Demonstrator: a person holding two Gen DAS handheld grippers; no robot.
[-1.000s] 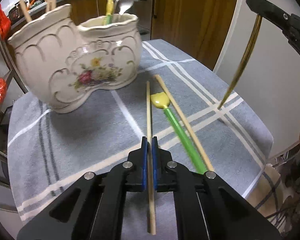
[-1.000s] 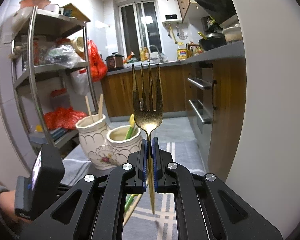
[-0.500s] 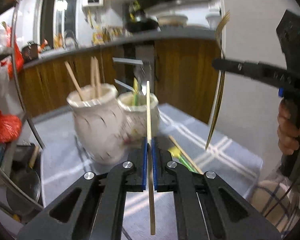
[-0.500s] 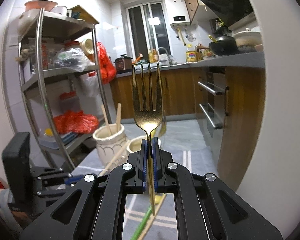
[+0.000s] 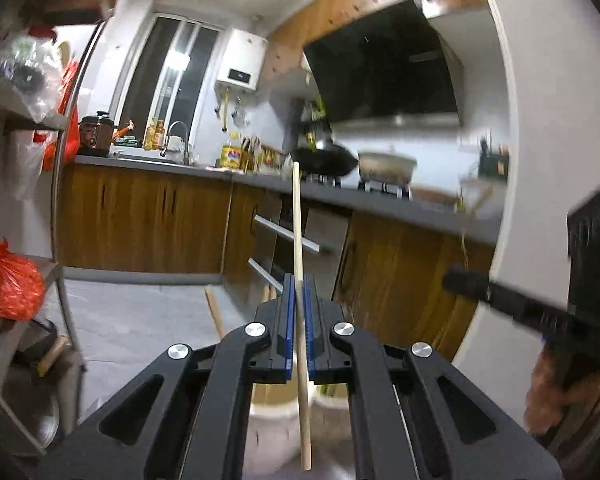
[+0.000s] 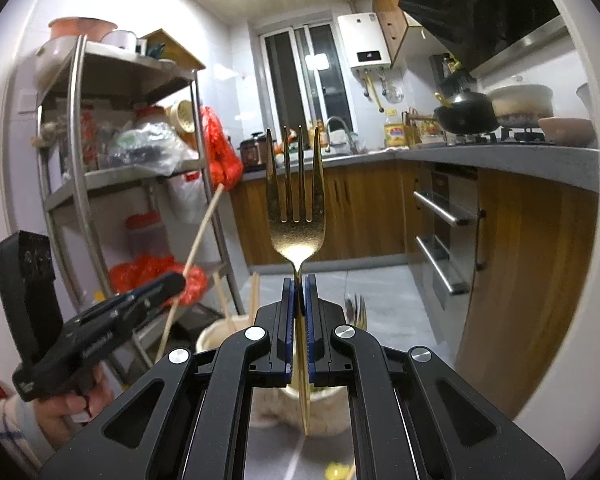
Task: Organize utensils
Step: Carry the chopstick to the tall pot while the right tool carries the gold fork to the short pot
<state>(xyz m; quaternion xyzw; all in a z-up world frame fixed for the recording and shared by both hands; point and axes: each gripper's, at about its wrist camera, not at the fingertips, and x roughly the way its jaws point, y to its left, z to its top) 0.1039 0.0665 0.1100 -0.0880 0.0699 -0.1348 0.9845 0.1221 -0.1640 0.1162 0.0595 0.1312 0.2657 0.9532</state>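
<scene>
The left tongs point(image 5: 299, 280) are clamped narrow on a single wooden chopstick point(image 5: 299, 240), which stands nearly upright between the blue pads, its top reaching up in front of the kitchen worktop and its lower end hanging below the jaws. In the right wrist view the same chopstick point(image 6: 198, 248) leans slantwise out of the left tongs point(image 6: 178, 280), above and to the left of the holder.

The right tongs point(image 6: 299, 280) pinch the neck of a gold fork point(image 6: 296, 216), tines up and handle running down between the pads.

Below both tools sits the cream ceramic utensil holder point(image 6: 212, 338), a two-pot piece on the counter. Its left pot holds a few chopsticks point(image 6: 254, 292); behind the right tongs some tines, probably another fork point(image 6: 356, 310), rise from its right pot, though blur makes that hard to tell. In the left wrist view the holder point(image 5: 272, 420) shows only as a pale blurred shape under the tongs.
</scene>
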